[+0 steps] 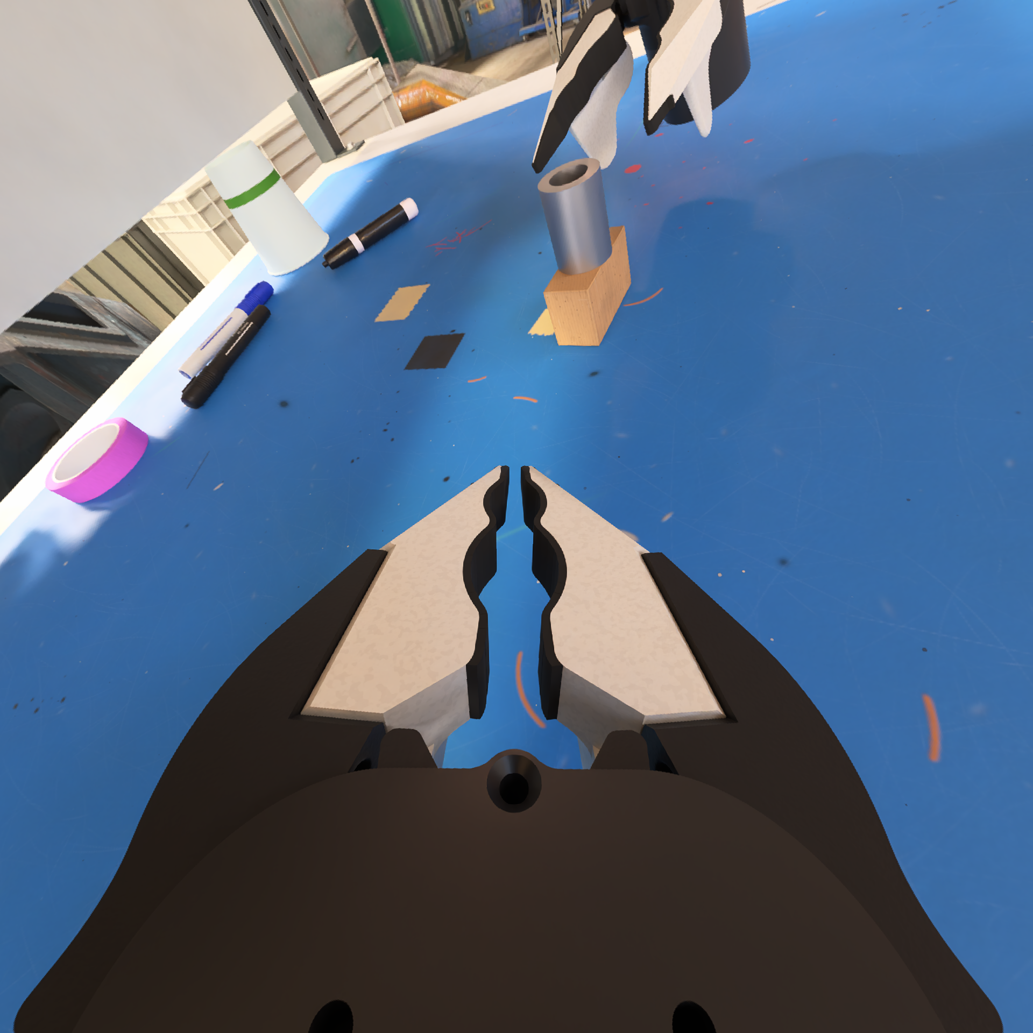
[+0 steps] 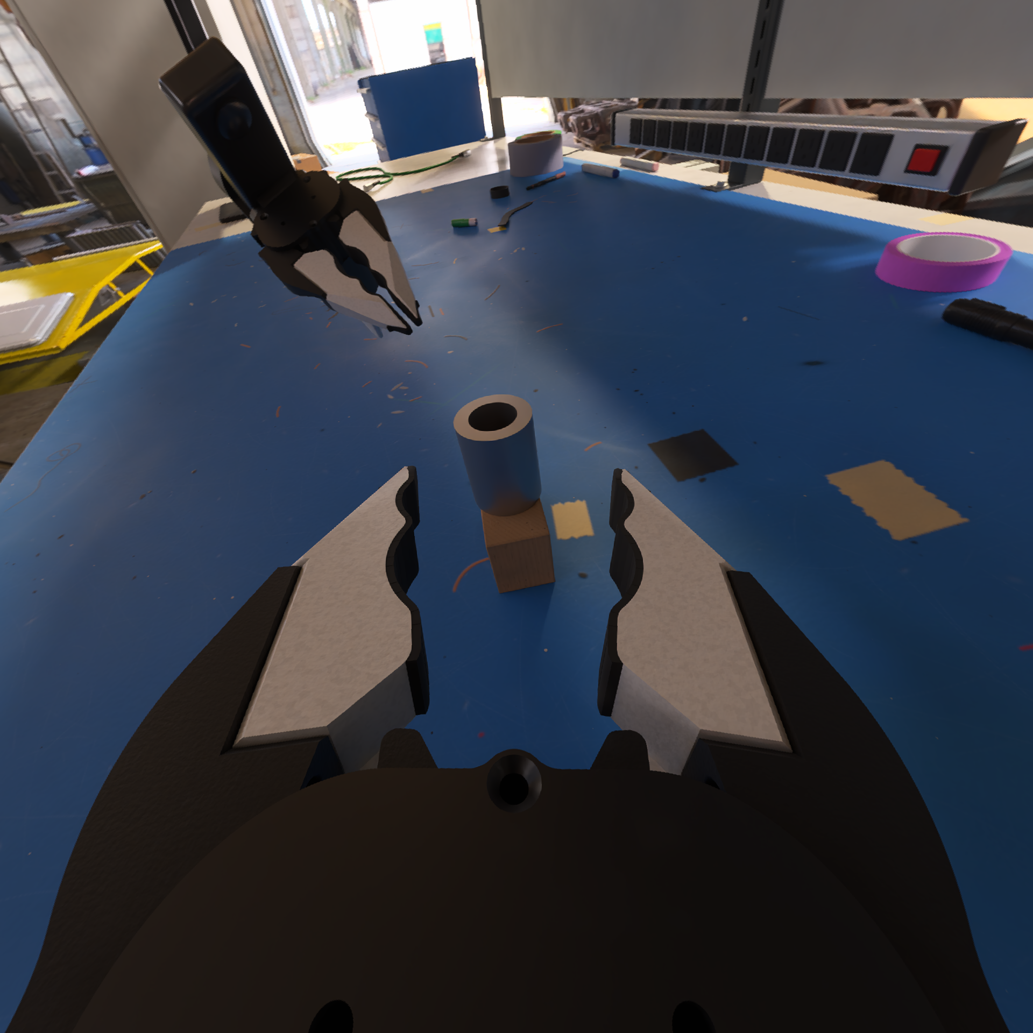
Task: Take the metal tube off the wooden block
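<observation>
grey metal tube [image 1: 574, 223] | tan wooden block [image 1: 588, 302] | blue table [image 1: 782, 447] | magenta tape roll [image 1: 98, 459]

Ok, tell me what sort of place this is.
Probably an industrial workshop: a scuffed blue workbench carries markers and purple tape, a power strip is mounted behind it, and a blue metal cabinet stands beyond.

Workshop, blue bench [image 2: 726, 335], power strip [image 2: 810, 146]

A short, thick-walled grey metal tube [image 2: 497, 455] stands upright, open end up, on the top of a light wooden block [image 2: 520, 550]. The block is a small rectangular piece resting flat on the blue worktop [image 2: 223, 503], near its middle.
</observation>
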You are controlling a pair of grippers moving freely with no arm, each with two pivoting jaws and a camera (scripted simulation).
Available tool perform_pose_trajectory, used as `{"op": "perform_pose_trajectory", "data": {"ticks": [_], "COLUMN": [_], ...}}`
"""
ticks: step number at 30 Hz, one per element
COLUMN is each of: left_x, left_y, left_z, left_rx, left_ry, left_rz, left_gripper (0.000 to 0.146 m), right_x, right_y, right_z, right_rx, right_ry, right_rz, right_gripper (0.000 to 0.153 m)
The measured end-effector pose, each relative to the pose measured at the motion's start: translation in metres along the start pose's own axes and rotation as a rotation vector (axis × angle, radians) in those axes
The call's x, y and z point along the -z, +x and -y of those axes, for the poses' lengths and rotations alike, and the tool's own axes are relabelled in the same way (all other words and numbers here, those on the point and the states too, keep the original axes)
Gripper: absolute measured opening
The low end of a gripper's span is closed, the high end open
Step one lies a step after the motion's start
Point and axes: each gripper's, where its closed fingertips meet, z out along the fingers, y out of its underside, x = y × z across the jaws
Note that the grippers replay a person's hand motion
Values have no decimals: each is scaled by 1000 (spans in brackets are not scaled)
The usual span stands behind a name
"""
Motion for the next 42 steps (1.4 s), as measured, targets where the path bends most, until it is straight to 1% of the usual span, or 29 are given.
{"op": "perform_pose_trajectory", "data": {"ticks": [7,13,20,27,34,38,39,42], "left_x": [-9,-11,-18,-26,-32,-30,-29,-30], "left_y": [6,5,7,9,15,18,18,18], "left_z": [-9,-5,-9,-14,-1,5,5,5], "left_rx": [-24,25,16,22,5,-7,-3,-2], "left_ry": [-89,-61,-106,-166,-93,-46,-46,-50], "left_rz": [-30,-52,-57,-78,-131,-144,-144,-151], "left_gripper": [3,4,4,3,4,4,4,4], "right_x": [-9,-16,-24,-33,-46,-46,-45,-44], "right_y": [-11,-10,-8,-9,-6,-8,-9,-11], "right_z": [-3,-5,-8,-13,-12,-10,-10,-9], "right_rx": [71,107,120,171,206,201,206,217], "right_ry": [-32,-63,-103,-152,-168,-155,-148,-142], "right_rz": [21,41,79,70,82,101,102,112], "right_gripper": [63,56,50,43,38,37,34,34]}}
